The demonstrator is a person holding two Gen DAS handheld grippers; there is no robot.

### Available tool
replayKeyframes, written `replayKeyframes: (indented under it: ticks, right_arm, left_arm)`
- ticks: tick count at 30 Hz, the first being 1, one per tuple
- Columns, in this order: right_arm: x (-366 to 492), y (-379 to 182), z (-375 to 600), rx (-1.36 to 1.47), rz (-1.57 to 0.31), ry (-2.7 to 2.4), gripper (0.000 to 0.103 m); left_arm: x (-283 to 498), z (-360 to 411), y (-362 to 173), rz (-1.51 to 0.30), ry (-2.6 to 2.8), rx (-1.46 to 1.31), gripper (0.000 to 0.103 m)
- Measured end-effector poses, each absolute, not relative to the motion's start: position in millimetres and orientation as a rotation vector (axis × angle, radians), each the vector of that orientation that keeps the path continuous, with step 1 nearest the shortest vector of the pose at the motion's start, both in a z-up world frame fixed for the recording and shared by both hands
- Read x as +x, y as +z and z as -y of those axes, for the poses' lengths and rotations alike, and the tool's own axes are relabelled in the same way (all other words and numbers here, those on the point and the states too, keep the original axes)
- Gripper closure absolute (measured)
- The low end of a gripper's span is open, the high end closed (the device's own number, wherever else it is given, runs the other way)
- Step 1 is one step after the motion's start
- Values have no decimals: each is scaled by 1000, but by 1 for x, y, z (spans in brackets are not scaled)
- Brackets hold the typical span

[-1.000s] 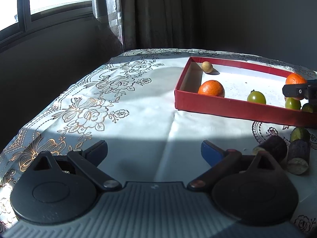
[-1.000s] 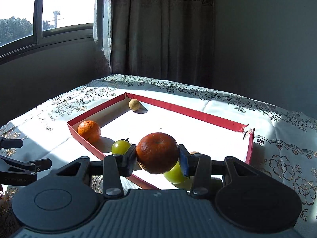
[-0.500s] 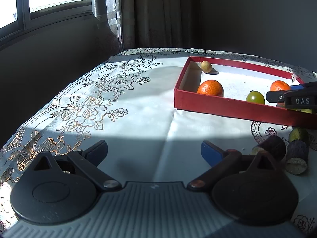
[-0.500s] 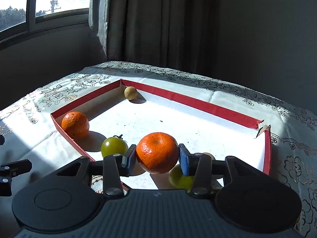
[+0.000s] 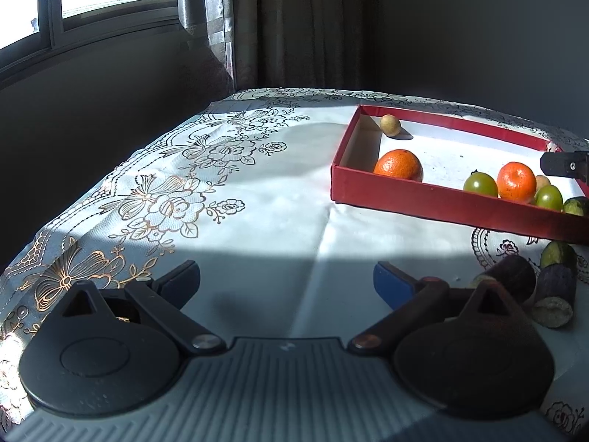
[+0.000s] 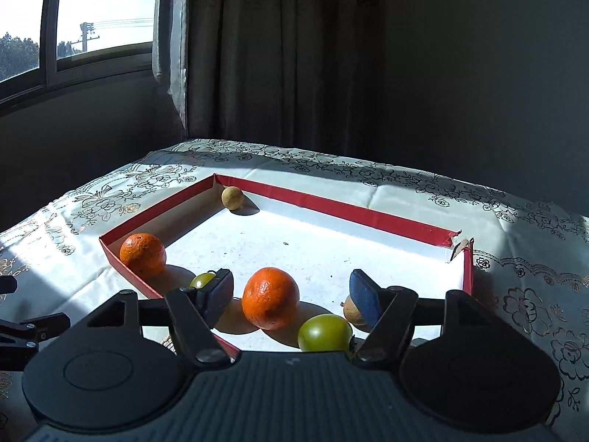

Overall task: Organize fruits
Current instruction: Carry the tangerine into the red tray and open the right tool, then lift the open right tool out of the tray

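A red shallow box (image 6: 331,206) (image 5: 423,199) lies on the table. My right gripper (image 6: 291,291) is open over its near end; an orange (image 6: 270,298) (image 5: 516,181) sits on the box floor between the fingers, apart from both. A second orange (image 6: 143,254) (image 5: 398,164), two green tomatoes (image 6: 324,332) (image 6: 201,280), a brown fruit (image 6: 351,311) and a small tan fruit (image 6: 232,197) (image 5: 390,125) also lie in the box. My left gripper (image 5: 287,280) is open and empty above the tablecloth, left of the box.
A floral white tablecloth (image 5: 165,199) covers the table. Two dark purple cane pieces (image 5: 556,294) (image 5: 510,280) and a green fruit (image 5: 557,254) lie on the cloth in front of the box, right of my left gripper. Window and curtain stand behind.
My right gripper carried the orange forward over the box, then opened; the orange now rests on the box floor. My left gripper stayed open and nearly still.
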State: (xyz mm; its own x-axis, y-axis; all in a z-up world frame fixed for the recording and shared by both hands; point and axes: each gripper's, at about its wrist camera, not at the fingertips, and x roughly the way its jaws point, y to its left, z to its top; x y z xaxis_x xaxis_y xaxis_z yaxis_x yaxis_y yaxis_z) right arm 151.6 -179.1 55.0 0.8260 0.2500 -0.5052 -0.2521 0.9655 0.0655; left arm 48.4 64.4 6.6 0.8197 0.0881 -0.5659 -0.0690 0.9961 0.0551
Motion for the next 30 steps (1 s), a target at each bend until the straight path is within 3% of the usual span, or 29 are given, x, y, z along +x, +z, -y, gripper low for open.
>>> replayKeyframes:
  ticks: [12, 17, 20, 30]
  right_arm:
    - [80, 32, 258, 75, -588, 169, 30]
    - [81, 20, 275, 138, -628, 137, 30]
    - [84, 16, 274, 137, -647, 140, 23]
    - [87, 12, 278, 165, -680, 144, 23]
  left_arm:
    - [48, -63, 7, -602, 99, 49, 3]
    - [48, -63, 7, -601, 106, 53, 2]
    - [48, -61, 7, -601, 107, 64, 2]
    - [46, -60, 8, -586, 98, 72, 0]
